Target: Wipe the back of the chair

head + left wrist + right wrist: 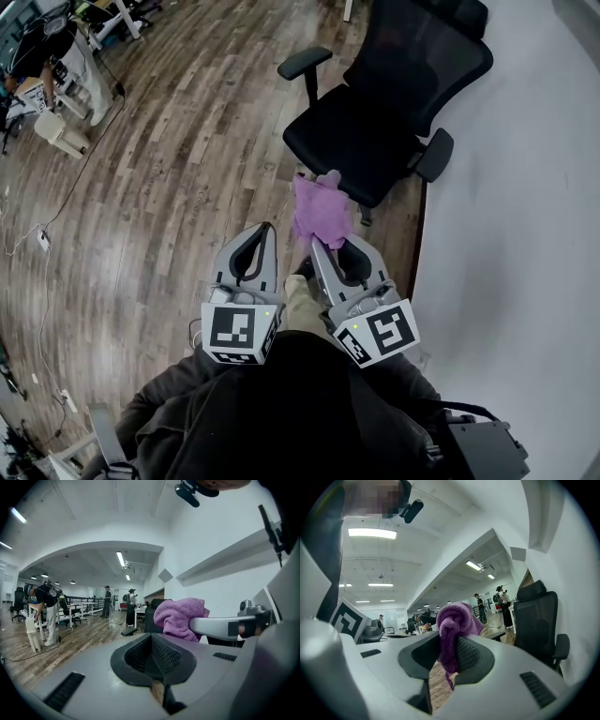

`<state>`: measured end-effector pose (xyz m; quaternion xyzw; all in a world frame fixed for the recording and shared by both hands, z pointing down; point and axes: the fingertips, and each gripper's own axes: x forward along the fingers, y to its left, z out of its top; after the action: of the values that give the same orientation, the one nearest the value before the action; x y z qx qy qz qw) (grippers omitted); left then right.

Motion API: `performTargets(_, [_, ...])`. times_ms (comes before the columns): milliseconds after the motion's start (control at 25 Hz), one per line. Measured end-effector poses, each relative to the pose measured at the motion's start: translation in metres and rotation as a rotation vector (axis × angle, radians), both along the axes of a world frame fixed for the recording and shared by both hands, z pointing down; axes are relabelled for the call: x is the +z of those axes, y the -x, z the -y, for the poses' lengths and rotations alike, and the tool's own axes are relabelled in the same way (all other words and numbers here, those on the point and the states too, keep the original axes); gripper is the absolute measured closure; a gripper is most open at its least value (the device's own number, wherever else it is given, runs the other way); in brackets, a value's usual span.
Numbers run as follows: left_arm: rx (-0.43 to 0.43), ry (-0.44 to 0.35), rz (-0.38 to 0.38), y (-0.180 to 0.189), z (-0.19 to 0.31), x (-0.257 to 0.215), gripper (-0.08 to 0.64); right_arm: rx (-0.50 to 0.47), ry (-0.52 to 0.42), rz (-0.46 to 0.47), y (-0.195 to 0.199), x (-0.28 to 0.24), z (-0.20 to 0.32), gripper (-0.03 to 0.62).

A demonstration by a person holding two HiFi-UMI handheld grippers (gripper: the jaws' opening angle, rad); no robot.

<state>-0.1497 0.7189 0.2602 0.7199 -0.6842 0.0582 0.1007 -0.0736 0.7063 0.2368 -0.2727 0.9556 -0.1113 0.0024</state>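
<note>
The person is standing facing the black chair (380, 131), which is sitting beside the white wall (525, 187). The right gripper (319, 242) is pinching a bunched purple cloth (322, 211) between its jaws, near the seat's front edge and well apart from the backrest (427, 56). The left gripper (265, 230) is hanging alongside, its 2 jaws pressed together on nothing.

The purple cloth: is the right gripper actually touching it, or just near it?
Touching. The right gripper view shows the purple cloth pinched between the jaws of the right gripper, a bunch bulging above them and a thread hanging below.
</note>
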Motion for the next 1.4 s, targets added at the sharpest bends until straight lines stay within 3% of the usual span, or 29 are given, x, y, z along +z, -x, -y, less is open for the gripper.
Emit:
performTargets(400, [0.028,0.067,0.015,0.032,0.139,0.024,0.556,0.039,0.065,0.013,0.029,0.028,0.138,0.515])
performTargets(720, [0.068,0.017,0.034,0.038,0.237,0.002,0.557,0.086,0.018,0.038,0.033,0.006,0.224,0.515])
performTargets(1040, [0.181,0.006,0.035,0.011,0.3,0.0,0.556,0.202,0.002,0.043,0.007,0.002,0.282,0.515])
performTargets(1400, [0.389,-0.02,0.033,-0.022,0.394,0.0,0.557,0.404,-0.028,0.047,-0.024,-0.001,0.362,0.515])
